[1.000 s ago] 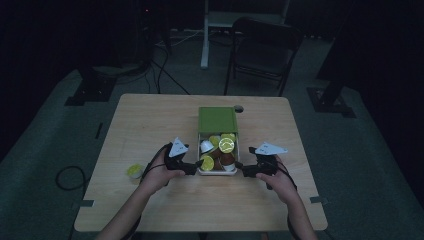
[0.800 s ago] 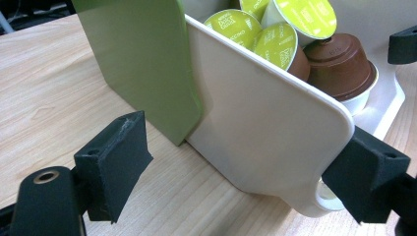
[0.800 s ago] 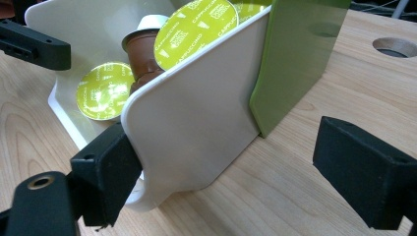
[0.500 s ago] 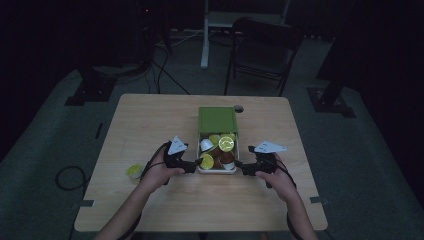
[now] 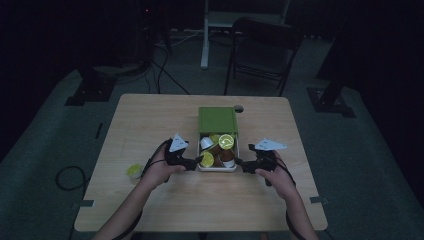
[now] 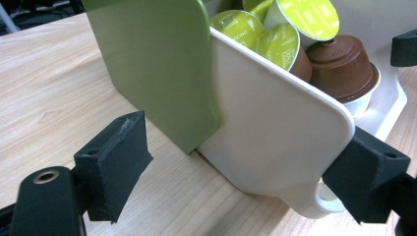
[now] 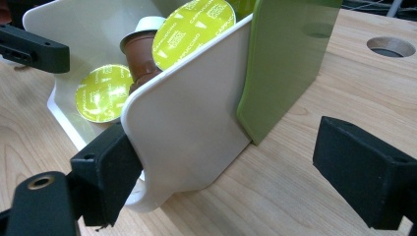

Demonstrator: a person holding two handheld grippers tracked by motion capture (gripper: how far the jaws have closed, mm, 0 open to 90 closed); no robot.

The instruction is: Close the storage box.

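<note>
A white drawer (image 5: pixel 218 169) stands pulled out of a green box (image 5: pixel 217 120) in the middle of the table. It holds several coffee capsules with lime lids (image 5: pixel 226 141) and brown bodies (image 6: pixel 344 59). My left gripper (image 5: pixel 199 161) is open at the drawer's left front corner; in the left gripper view its jaws (image 6: pixel 241 172) straddle the white side wall (image 6: pixel 265 123). My right gripper (image 5: pixel 239 163) is open at the right front corner, its jaws (image 7: pixel 236 172) straddling the drawer's side wall (image 7: pixel 192 128). One pad of each gripper (image 7: pixel 105 172) lies against the drawer's front end.
A loose lime-lidded capsule (image 5: pixel 134 171) sits near the table's left edge. A round hole (image 5: pixel 239 108) is in the tabletop behind the box. A chair (image 5: pixel 260 50) and stands are beyond the table's far edge on a dark floor.
</note>
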